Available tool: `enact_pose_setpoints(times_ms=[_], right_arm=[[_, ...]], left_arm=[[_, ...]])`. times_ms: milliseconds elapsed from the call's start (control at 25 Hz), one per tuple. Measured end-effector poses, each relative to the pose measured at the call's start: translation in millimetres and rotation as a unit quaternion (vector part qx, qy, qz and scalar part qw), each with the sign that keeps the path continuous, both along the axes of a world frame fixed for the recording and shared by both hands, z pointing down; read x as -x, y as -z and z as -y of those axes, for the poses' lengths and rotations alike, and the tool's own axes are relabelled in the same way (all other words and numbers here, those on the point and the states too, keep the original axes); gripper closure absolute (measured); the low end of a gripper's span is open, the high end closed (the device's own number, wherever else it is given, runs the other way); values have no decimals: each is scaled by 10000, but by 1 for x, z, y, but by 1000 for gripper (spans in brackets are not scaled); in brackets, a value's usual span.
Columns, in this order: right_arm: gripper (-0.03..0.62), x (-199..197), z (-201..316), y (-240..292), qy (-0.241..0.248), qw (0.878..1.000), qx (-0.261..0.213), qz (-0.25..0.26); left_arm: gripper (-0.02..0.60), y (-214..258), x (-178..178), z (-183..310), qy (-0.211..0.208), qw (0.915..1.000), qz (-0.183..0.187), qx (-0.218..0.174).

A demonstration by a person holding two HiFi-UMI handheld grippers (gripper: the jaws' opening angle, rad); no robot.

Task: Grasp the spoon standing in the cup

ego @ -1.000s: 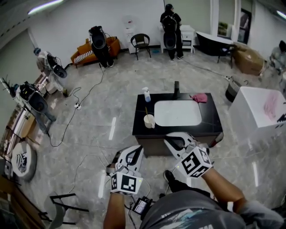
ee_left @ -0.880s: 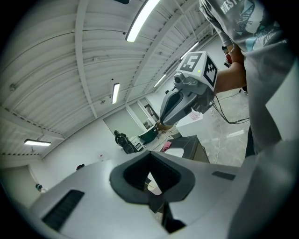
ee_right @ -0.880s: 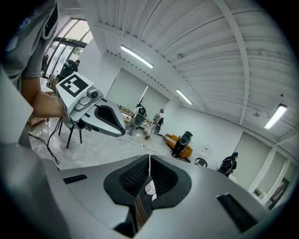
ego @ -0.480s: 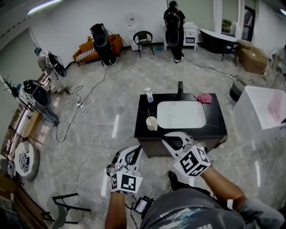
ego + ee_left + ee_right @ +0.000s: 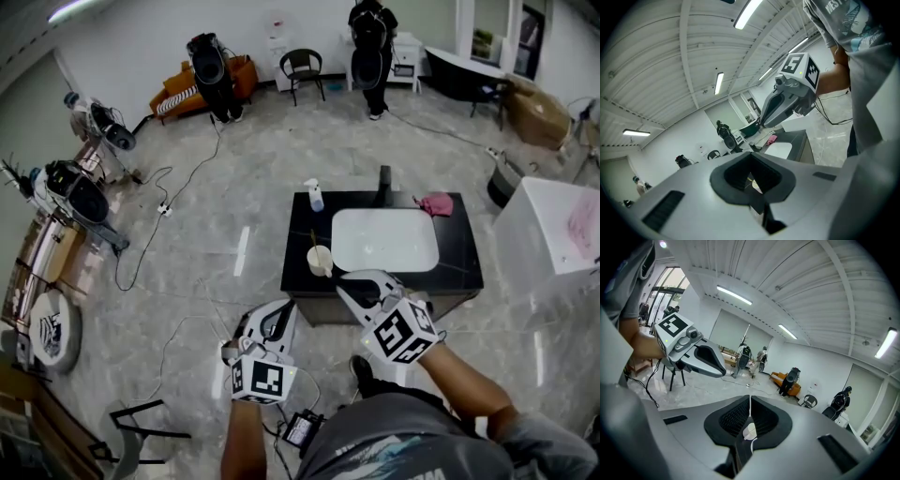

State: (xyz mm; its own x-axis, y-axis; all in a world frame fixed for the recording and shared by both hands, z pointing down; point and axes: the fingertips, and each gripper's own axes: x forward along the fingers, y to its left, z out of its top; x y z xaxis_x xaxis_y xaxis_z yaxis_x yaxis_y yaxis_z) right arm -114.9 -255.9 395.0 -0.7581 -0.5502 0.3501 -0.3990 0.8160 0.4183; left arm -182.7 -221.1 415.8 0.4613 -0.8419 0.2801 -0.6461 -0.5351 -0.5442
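My left tool [image 5: 284, 309] and right tool [image 5: 343, 279] sat closed, empty, below the cup [image 5: 320, 261] mid-frame. The right needed opening wide before pinching the spoon [image 5: 312, 241].

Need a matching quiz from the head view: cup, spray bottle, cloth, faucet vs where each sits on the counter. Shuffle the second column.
Things:
1. cup
2. spray bottle
3. cloth
4. faucet

Places:
A. far right part of the counter
B. far left corner
C. left side, near edge, beside the basin
D. behind the basin, at its middle

Pairs: 1-C, 2-B, 3-A, 4-D
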Motion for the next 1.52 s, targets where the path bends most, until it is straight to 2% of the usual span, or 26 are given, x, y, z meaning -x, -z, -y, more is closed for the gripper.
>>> enact_pose_setpoints(times_ms=[880, 1520], right_arm=[[560, 22, 125, -78, 204, 9968, 714, -288], [559, 38, 182, -149, 375, 9882, 1379, -549]], left_arm=[[580, -63, 20, 108, 214, 9970, -154, 725], [580, -116, 28, 154, 312, 9907, -315, 1288]])
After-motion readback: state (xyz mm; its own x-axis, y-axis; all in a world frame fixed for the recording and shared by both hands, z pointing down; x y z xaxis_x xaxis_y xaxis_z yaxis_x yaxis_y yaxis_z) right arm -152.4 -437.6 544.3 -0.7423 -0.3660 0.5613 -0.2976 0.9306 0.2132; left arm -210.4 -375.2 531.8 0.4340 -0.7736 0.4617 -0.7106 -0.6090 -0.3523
